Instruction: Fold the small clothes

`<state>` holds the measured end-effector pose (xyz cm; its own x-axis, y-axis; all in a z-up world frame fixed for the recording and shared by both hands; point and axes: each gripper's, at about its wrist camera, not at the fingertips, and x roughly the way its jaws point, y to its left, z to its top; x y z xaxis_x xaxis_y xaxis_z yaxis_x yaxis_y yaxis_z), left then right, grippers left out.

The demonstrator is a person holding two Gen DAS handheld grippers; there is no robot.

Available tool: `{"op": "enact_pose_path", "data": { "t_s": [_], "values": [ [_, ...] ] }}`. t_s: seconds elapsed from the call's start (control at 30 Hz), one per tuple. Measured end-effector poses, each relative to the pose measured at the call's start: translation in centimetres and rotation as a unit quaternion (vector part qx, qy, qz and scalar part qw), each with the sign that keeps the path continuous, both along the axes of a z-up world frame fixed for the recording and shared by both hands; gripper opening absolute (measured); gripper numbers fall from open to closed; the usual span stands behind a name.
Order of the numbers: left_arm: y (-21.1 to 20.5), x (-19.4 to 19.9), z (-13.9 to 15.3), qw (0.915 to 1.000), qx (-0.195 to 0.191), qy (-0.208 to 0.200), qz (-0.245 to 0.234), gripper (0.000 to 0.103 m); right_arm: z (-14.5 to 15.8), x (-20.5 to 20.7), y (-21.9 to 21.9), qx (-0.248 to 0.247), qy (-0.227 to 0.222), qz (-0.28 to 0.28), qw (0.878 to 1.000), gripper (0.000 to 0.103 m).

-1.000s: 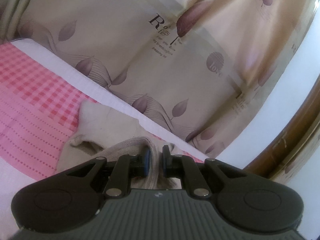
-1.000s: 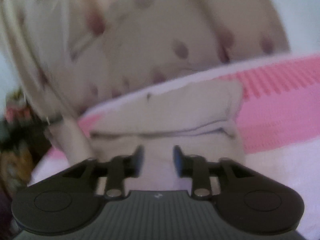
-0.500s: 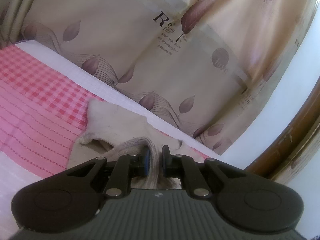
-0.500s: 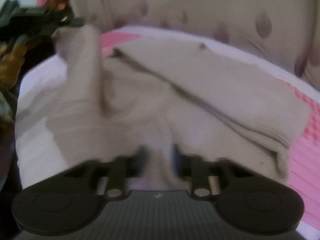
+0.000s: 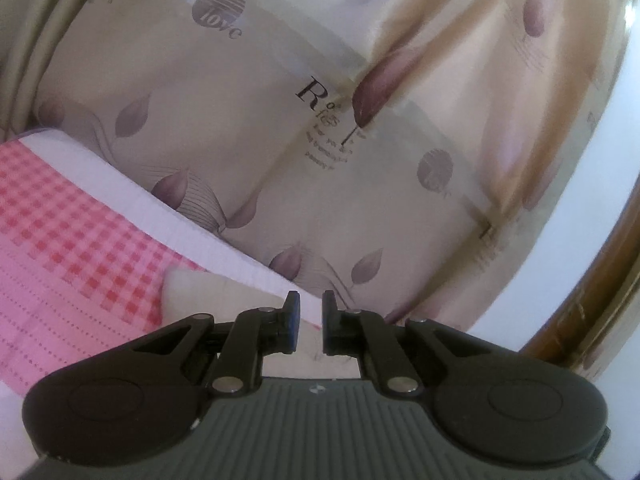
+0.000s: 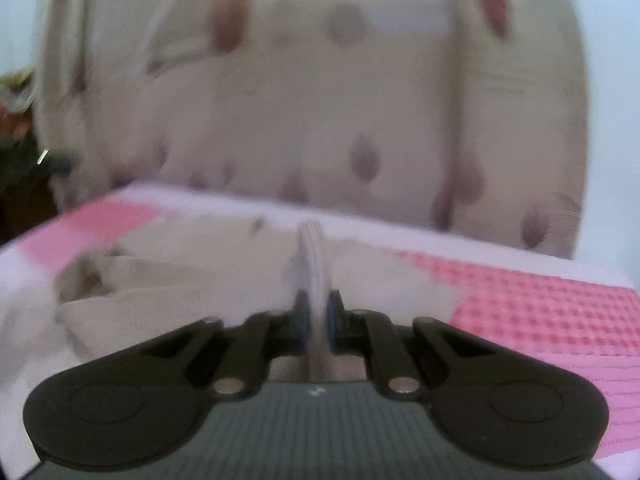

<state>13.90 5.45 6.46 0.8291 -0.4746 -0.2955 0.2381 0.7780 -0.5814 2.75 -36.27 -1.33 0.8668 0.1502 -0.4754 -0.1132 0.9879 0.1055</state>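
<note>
A small beige garment (image 5: 208, 296) lies on the pink checked bed sheet (image 5: 60, 232), just below and to the left of my left gripper (image 5: 307, 322). The left jaws are closing the last bit to a narrow gap, and nothing is between them. In the blurred right wrist view the same garment (image 6: 192, 256) is spread across the bed's far edge. My right gripper (image 6: 316, 320) is closing tight on a ribbed band (image 6: 314, 256) of it, which stands up between the pads.
A cream curtain (image 5: 280, 140) with purple leaves and lettering hangs right behind the bed. A brown wooden frame (image 5: 592, 308) runs along the right edge. Dark, colourful clutter (image 6: 16, 128) sits off the bed at the far left. Pink sheet (image 6: 540, 304) extends to the right.
The ribbed fold that sat between my left jaws is gone from them, and the left gripper has lifted. My right jaws have gone from open to pinching the garment's band.
</note>
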Motion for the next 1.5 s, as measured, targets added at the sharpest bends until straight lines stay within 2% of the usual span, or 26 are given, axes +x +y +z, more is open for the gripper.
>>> {"op": "enact_pose_path", "data": {
  "t_s": [0.07,0.13,0.17,0.2,0.23,0.27,0.3,0.37,0.5,0.53,0.63,0.67,0.7,0.77,0.83,1.0,1.1,1.2,1.27,1.33,1.43,1.5],
  "values": [
    [-0.2,0.0,0.1,0.9997,0.022,-0.002,-0.006,0.009,0.1,0.7,-0.6,0.004,-0.002,-0.009,1.0,0.009],
    [-0.3,-0.1,-0.3,0.9974,0.059,0.012,-0.04,0.012,-0.1,1.3,-1.6,0.024,-0.006,-0.016,1.0,0.009],
    [-0.4,0.0,-0.8,0.9949,0.079,0.028,-0.055,0.025,-0.2,1.3,-1.4,0.023,-0.008,-0.015,1.0,0.009],
    [-0.3,0.1,-1.5,0.9922,0.094,0.045,-0.068,0.046,-0.3,0.8,-1.4,0.024,-0.012,-0.014,1.0,0.009],
    [-0.1,0.3,-2.2,0.99,0.104,0.058,-0.075,0.057,-0.4,0.4,-1.5,0.03,-0.013,-0.014,0.999,0.009],
    [0.0,0.4,-2.9,0.9881,0.113,0.068,-0.08,0.074,-0.4,0.4,-1.5,0.03,-0.013,-0.014,0.999,0.009],
    [0.1,0.7,-3.7,0.9858,0.126,0.072,-0.085,0.079,-0.6,-0.1,-1.7,0.038,-0.013,-0.015,0.999,0.009],
    [0.1,1.1,-4.7,0.9813,0.156,0.063,-0.094,0.079,-1.1,-0.9,-1.8,0.042,-0.006,-0.021,0.999,0.009],
    [-1.4,3.2,-6.7,0.9608,0.214,0.075,-0.16,0.076,-1.7,-1.5,-2.4,0.05,0.005,-0.026,0.998,0.009],
    [-2.0,3.6,-7.2,0.9575,0.224,0.079,-0.163,0.076,-1.7,-1.5,-2.4,0.05,0.005,-0.026,0.998,0.009],
    [-3.1,5.1,-8.4,0.9537,0.237,0.089,-0.163,0.062,-1.9,-1.4,-2.6,0.059,0.008,-0.029,0.998,0.009],
    [-3.2,5.5,-8.6,0.9541,0.235,0.092,-0.162,0.029,-1.9,-1.4,-2.6,0.059,0.008,-0.03,0.998,0.009],
    [-3.4,5.8,-8.7,0.9538,0.238,0.099,-0.155,0.007,-1.9,-1.3,-2.7,0.066,0.008,-0.031,0.997,0.009],
    [-3.1,5.7,-8.0,0.9619,0.209,0.096,-0.147,0.005,-1.9,-1.2,-2.6,0.064,0.007,-0.031,0.997,0.01],
    [-3.1,4.8,-6.1,0.9694,0.191,0.073,-0.135,0.005,-1.7,-1.2,-2.8,0.066,0.003,-0.032,0.997,0.01],
    [-3.1,3.0,-1.5,0.9812,0.173,-0.015,-0.084,0.005,-1.2,-0.6,-3.1,0.068,-0.011,-0.041,0.997,0.01],
    [-3.5,4.0,-0.2,0.9817,0.181,-0.046,-0.037,0.006,-1.0,1.1,-3.6,0.079,-0.024,-0.061,0.995,0.01],
    [-3.5,6.8,-1.2,0.9843,0.174,-0.026,0.017,0.006,-1.2,2.9,-4.3,0.079,-0.028,-0.083,0.993,0.01],
    [-3.4,8.5,-2.7,0.9838,0.175,-0.003,0.038,0.006,-2.0,4.3,-5.4,0.106,-0.021,-0.104,0.989,0.01],
    [-4.1,10.0,-4.7,0.9793,0.196,0.022,0.046,0.007,-3.1,5.6,-6.1,0.117,-0.011,-0.124,0.985,0.01],
    [-5.3,11.9,-8.0,0.9699,0.232,0.069,0.029,0.007,-5.8,7.8,-6.8,0.144,0.024,-0.136,0.98,0.01],
    [-5.3,11.5,-9.3,0.9668,0.242,0.076,0.029,0.008,-7.5,8.8,-6.8,0.142,0.043,-0.14,0.979,0.01]
  ]
}}
